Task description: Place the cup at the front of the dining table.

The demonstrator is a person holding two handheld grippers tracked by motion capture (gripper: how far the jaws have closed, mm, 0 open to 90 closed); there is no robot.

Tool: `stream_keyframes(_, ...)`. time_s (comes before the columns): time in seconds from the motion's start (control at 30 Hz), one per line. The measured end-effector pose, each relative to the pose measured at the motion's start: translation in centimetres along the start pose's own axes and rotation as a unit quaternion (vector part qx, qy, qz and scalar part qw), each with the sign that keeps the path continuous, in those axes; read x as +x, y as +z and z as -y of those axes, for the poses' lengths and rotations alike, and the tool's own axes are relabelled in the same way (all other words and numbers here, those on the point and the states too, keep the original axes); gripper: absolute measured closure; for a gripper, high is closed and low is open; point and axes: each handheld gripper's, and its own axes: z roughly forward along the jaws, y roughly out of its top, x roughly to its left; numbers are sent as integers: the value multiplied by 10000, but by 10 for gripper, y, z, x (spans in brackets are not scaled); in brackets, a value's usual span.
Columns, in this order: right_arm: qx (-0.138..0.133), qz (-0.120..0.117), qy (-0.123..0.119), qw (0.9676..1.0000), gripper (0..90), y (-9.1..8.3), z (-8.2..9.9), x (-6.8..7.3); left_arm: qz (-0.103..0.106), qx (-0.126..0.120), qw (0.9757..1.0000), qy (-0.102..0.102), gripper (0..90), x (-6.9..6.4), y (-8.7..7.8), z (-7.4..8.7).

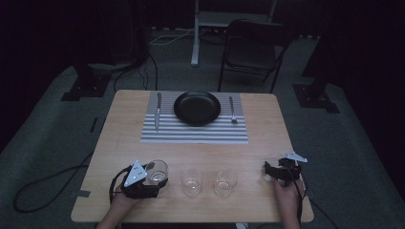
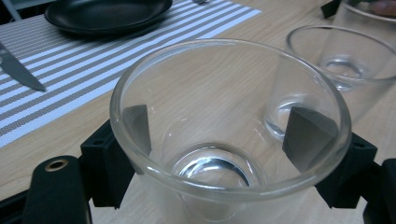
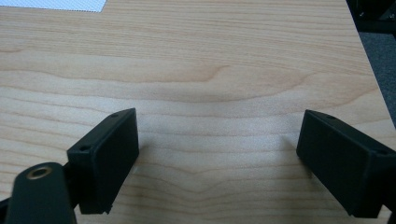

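Observation:
My left gripper (image 1: 156, 178) is shut on a clear empty glass (image 1: 157, 171) near the table's front left. In the left gripper view its pads (image 2: 308, 137) press the glass (image 2: 224, 88) from both sides, low on its wall. Two more empty glasses (image 1: 192, 182) (image 1: 225, 181) stand in a row to the right; the nearer one (image 2: 329, 63) shows just beyond the held glass. My right gripper (image 1: 270, 171) rests at the front right with its jaws wide open. In the right gripper view, bare wood lies between the fingers of my right gripper (image 3: 217, 158).
A striped placemat (image 1: 195, 132) lies at the far side of the wooden table (image 1: 258, 143). On it are a black plate (image 1: 197, 108), a knife (image 1: 158, 112) to its left and a fork (image 1: 232, 110) to its right. A folding chair (image 1: 253, 47) stands beyond the table.

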Motion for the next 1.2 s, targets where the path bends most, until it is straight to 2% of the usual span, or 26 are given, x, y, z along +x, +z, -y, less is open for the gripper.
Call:
stream_keyframes(0.23, 0, -1, 0, 10000, 124, 0, 0, 0, -115, 37, 9998, -127, 205, 10, 8, -3)
stream_keyframes(0.47, 0, 0, -1, 10000, 124, 0, 0, 0, -329, 17, 9994, -77, 204, 11, 14, -8)
stream_keyframes(0.7, -8, -2, -5, 10000, 124, 0, 0, 0, -328, 60, 9993, -165, 204, 17, 21, -17)
stream_keyframes(0.77, -6, 0, -10, 10000, 124, 0, 0, 0, -391, 85, 9990, -174, 204, 19, 23, -19)
stream_keyframes(1.0, -6, 0, -10, 10000, 124, 0, 0, 0, -363, 22, 9988, -336, 205, 28, 33, -30)
stream_keyframes(1.2, -4, 1, -5, 10000, 124, 0, 0, 0, -325, -57, 9982, -497, 204, 32, 42, -32)
